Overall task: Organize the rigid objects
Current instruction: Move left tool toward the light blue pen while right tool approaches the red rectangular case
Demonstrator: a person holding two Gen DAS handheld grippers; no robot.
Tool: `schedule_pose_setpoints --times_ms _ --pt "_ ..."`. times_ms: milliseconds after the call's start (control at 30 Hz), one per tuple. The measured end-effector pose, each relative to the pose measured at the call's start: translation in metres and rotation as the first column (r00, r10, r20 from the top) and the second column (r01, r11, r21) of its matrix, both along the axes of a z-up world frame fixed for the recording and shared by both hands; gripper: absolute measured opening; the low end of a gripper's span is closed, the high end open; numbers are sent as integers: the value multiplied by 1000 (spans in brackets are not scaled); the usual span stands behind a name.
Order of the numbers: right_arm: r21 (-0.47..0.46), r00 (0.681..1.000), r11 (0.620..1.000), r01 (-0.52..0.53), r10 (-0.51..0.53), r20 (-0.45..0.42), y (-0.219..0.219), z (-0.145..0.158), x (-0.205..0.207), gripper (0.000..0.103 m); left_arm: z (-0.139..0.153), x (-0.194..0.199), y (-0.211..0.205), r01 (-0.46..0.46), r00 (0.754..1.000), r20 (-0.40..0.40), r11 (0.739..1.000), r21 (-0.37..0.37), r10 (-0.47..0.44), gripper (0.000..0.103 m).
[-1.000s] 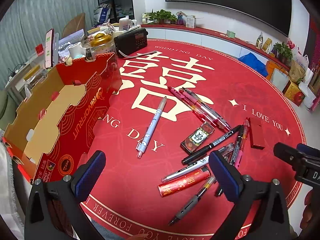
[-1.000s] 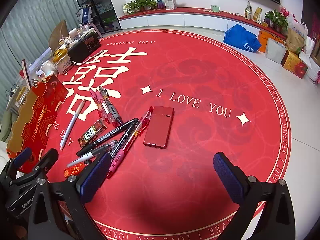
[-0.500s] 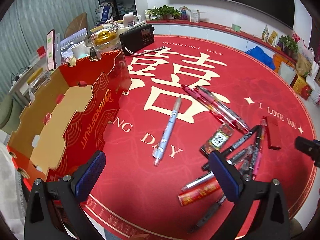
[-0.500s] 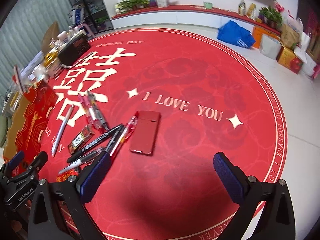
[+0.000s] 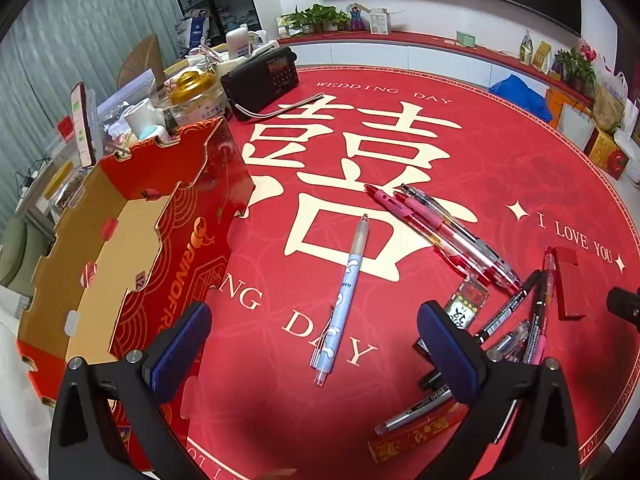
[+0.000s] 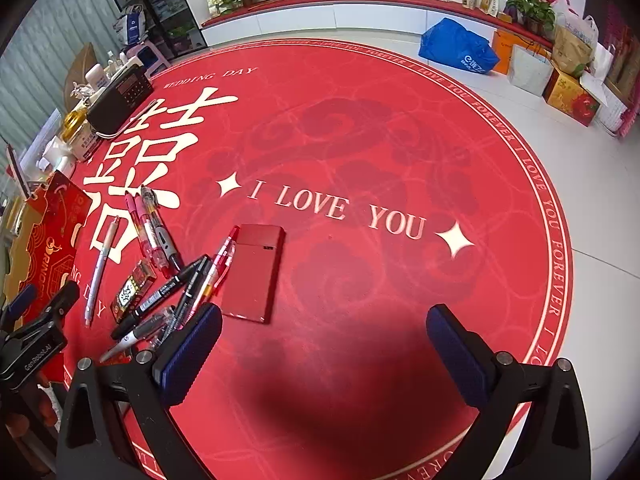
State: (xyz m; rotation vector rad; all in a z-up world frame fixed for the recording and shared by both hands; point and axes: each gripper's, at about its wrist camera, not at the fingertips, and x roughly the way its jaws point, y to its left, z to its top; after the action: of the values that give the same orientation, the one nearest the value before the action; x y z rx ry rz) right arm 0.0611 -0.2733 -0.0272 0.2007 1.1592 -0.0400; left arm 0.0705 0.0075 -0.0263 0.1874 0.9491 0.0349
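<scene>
A light blue pen (image 5: 342,304) lies alone on the round red mat (image 5: 460,152), straight ahead of my open left gripper (image 5: 316,344), which hovers above it with nothing held. Several pens and markers (image 5: 444,226) lie in a heap to its right, beside a small patterned pack (image 5: 468,306) and a flat red box (image 5: 568,284). The open red cardboard tray (image 5: 132,248) stands at the left. My right gripper (image 6: 324,348) is open and empty over bare mat, with the flat red box (image 6: 254,272) and pen heap (image 6: 172,280) ahead-left.
A black radio (image 5: 262,76), a jar (image 5: 192,94), cups and clutter stand behind the tray. A blue bag (image 6: 456,50), paper bags and boxes (image 6: 572,96) sit on the white floor beyond the mat. The left gripper's body (image 6: 32,340) shows at the right wrist view's left edge.
My left gripper has shifted left and forward, so the blue pen now sits centred between its fingers and the tray looms closer. The right gripper drifted slightly closer to the red box.
</scene>
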Motion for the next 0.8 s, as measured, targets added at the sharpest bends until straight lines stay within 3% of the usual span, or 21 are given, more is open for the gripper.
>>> schedule_pose_setpoints --times_ms 267,800 --pt "0 999 999 -34 34 -26 15 -6 11 103 -4 11 1 1 1000 -13 1000 12 0 103" --pt "5 997 1000 5 -4 -82 9 -15 18 103 -13 21 2 2 999 -35 1000 16 -1 103"
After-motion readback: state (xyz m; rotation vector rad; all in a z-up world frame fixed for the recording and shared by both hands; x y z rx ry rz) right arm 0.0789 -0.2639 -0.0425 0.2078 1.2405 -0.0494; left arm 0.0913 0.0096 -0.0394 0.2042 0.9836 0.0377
